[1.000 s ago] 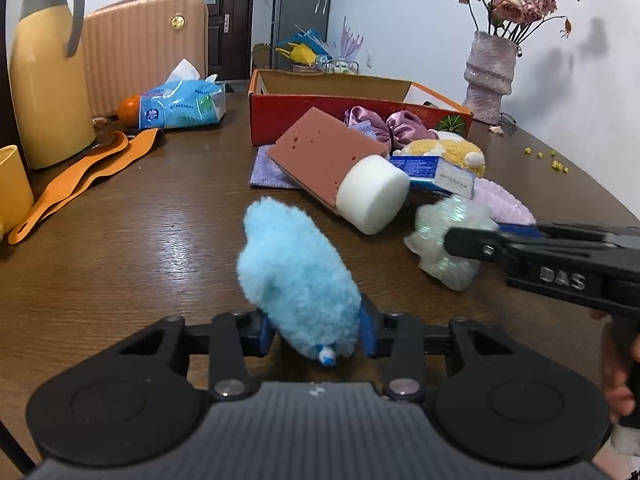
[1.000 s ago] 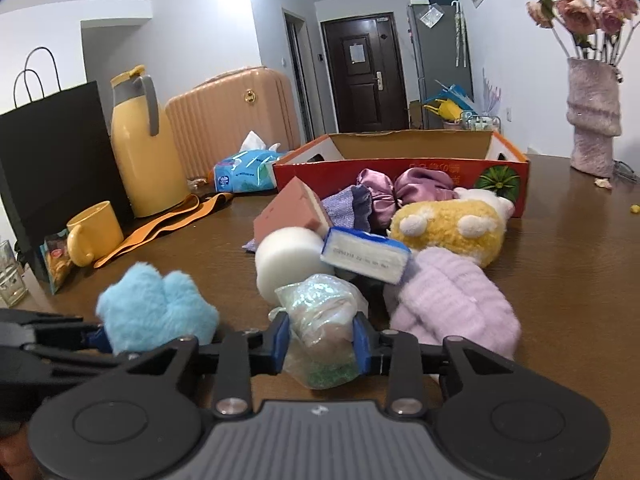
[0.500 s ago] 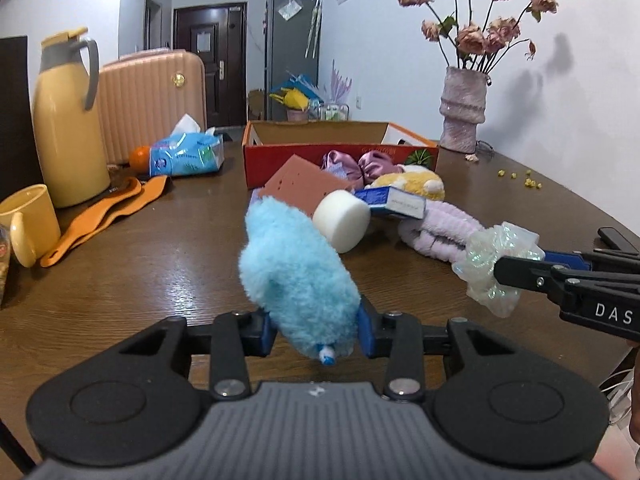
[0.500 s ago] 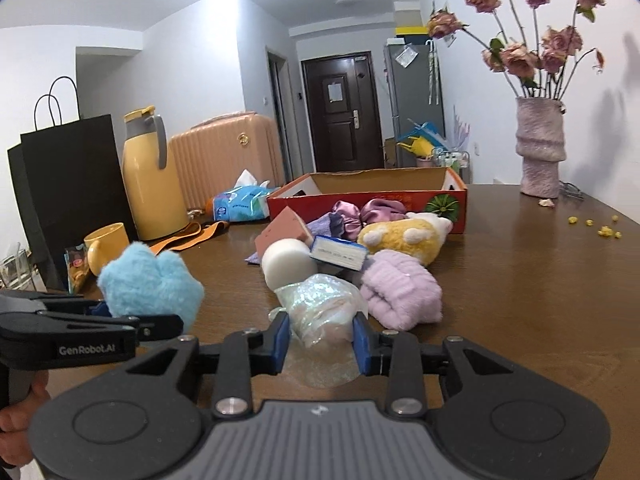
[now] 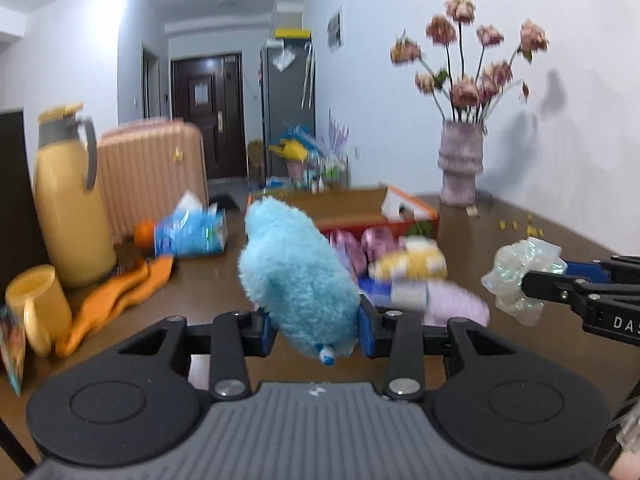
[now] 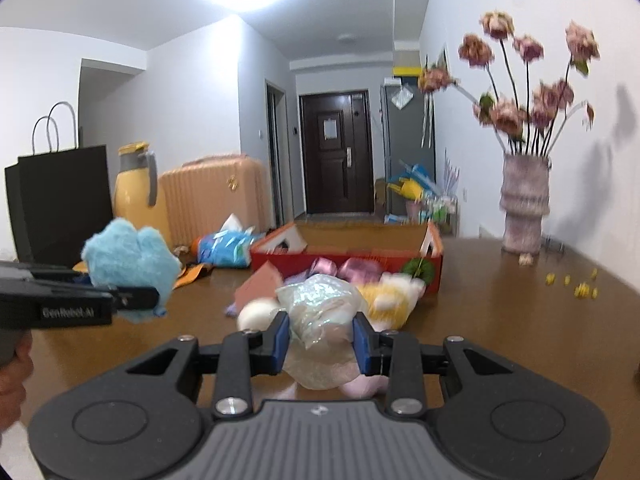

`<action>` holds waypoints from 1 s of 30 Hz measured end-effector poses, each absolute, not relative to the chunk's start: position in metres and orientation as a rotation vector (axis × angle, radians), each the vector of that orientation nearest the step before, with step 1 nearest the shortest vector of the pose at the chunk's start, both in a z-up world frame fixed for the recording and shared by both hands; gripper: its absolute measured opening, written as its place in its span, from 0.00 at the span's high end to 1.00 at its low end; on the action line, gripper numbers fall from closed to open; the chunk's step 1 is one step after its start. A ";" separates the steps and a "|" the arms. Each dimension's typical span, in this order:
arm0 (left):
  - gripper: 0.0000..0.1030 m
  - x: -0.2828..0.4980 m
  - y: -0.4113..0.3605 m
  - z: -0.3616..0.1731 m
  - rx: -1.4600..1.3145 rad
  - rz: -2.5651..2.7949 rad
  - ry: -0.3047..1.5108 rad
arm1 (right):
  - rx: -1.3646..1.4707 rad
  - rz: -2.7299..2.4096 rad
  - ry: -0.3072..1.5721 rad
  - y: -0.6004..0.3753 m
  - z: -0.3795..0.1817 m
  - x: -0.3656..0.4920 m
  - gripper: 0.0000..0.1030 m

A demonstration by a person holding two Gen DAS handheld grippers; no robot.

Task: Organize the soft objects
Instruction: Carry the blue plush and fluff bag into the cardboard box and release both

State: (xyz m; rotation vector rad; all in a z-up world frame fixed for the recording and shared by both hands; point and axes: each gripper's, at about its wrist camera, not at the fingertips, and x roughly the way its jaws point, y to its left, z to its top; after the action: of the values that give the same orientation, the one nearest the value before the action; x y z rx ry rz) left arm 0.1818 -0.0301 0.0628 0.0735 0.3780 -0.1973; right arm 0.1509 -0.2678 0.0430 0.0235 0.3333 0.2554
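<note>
A: What is each gripper carrying?

B: The left gripper [image 5: 318, 332] is clamping a fluffy blue plush [image 5: 296, 276] between its blue pads, the toy sticking up and forward, clear of the surface [image 5: 192, 292]. The right gripper [image 6: 320, 338] is pinching an iridescent crinkly pouch [image 6: 320, 304], which is bulging above the jaws and sagging below them.

A: Why are they holding them up like that?

B: My guess is both are being carried over the clutter toward the red cardboard box [image 6: 400, 240], which is sitting at twelve o'clock from the right gripper with its flaps open. Holding them high is probably keeping them from dragging across the pile.

A: What is lying in between?

B: In front of the box, a heap is waiting: purple satin scrunchies [image 6: 352, 268], a yellow plush toy [image 6: 392, 296], a white round sponge [image 6: 256, 314], a terracotta foam block [image 6: 260, 284]. All are blurred.

A: And farther out?

B: At ten o'clock in the left wrist view, a blue tissue pack [image 5: 192, 232], an orange strap [image 5: 120, 300], a yellow thermos [image 5: 68, 204] and a yellow mug [image 5: 36, 304] are standing. At two o'clock a vase of dried roses [image 5: 460, 172] is standing well apart from the box.

A: Any risk?

B: The slippery pouch may be the less secure grip, I judge.
</note>
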 end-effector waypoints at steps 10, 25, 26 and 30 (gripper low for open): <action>0.62 0.268 -0.028 0.128 0.103 -0.207 0.255 | -0.035 0.253 0.247 -0.295 0.115 0.242 0.68; 0.62 0.470 -0.021 0.196 0.069 -0.249 0.393 | 0.015 0.316 0.375 -0.322 0.185 0.448 0.68; 0.62 0.489 -0.023 0.193 0.069 -0.250 0.422 | 0.008 0.312 0.405 -0.323 0.183 0.466 0.68; 0.62 0.555 -0.026 0.169 0.037 -0.264 0.576 | 0.005 0.270 0.523 -0.323 0.162 0.535 0.68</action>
State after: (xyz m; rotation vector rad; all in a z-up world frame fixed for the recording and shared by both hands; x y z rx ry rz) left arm 0.5551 -0.0255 0.1687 0.0374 0.5757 -0.2644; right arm 0.5352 -0.3225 0.1621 0.0047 0.5230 0.2698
